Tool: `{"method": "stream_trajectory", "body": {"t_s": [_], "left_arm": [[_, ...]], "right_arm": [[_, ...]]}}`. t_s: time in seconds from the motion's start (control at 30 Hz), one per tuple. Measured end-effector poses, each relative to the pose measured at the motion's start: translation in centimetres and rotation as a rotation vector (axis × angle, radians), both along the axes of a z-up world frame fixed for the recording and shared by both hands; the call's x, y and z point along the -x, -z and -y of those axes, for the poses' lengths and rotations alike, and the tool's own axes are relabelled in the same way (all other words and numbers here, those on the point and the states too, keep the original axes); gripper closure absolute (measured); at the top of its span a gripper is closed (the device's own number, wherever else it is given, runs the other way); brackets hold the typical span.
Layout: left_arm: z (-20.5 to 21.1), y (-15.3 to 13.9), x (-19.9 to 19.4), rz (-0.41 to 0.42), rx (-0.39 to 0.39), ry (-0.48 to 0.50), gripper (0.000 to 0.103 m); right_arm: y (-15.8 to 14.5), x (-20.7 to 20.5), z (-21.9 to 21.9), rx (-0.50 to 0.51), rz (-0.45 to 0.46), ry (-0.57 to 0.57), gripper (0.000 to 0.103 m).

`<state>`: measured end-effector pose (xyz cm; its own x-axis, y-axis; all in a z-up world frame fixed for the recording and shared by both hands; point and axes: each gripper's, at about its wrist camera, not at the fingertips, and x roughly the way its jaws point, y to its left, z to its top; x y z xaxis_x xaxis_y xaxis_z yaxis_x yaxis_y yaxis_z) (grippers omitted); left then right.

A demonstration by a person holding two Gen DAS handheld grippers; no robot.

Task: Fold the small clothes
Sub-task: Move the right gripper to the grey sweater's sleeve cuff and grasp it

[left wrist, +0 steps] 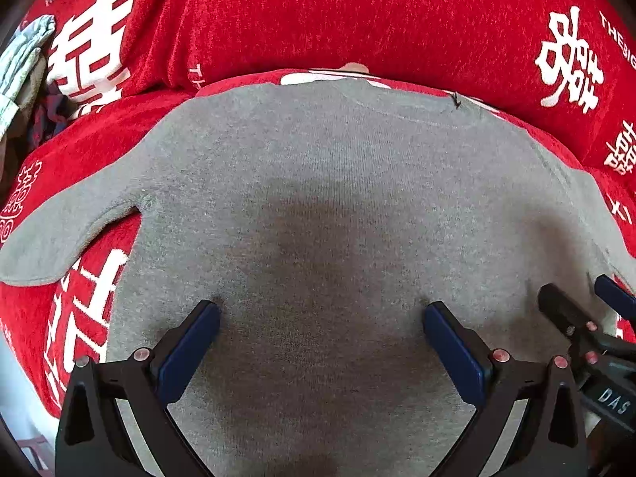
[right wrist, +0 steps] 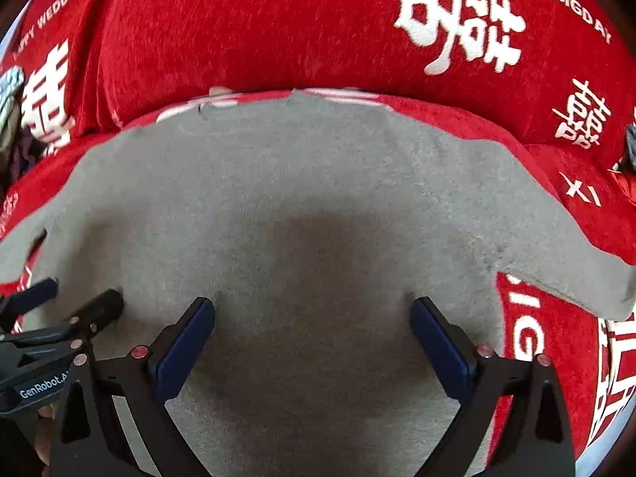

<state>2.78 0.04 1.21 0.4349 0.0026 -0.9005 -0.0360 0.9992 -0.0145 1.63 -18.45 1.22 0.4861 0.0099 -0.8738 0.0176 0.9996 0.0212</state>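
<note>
A small grey knit sweater [left wrist: 318, 183] lies spread flat on a red cover, neck edge at the far side, sleeves out to both sides. It also fills the right wrist view [right wrist: 302, 198]. My left gripper [left wrist: 321, 310] is open, its blue-padded fingers resting on the sweater's left half with nothing between them. My right gripper [right wrist: 312, 306] is open on the sweater's right half, empty. Each gripper shows at the edge of the other's view: the right gripper [left wrist: 592, 306], the left gripper [right wrist: 75, 298].
The red cover [left wrist: 357, 12] with white characters and lettering drapes a raised cushion behind the sweater. A pile of grey and dark clothes [left wrist: 24, 59] lies at the far left. A pale floor strip [left wrist: 12, 389] shows at the lower left.
</note>
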Motion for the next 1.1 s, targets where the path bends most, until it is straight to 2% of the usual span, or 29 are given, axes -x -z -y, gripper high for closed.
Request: {"method": "stream_trajectory", "body": {"t_s": [0.3, 0.57, 1.1], "left_arm": [[1.9, -1.4, -0.9, 0.027, 0.014, 0.023, 0.0], [6.8, -2.2, -1.8, 0.051, -0.031, 0.102, 0.0], [16.9, -2.3, -2.2, 0.057, -0.089, 0.242, 0.0]], "right_arm": [[-1.7, -0.7, 2.6, 0.009, 0.043, 0.048, 0.005], [-2.0, -0.8, 6.7, -0.002, 0.054, 0.107, 0.007], [-1.2, 1.4, 16.5, -0.006, 0.078, 0.251, 0.008]]}}
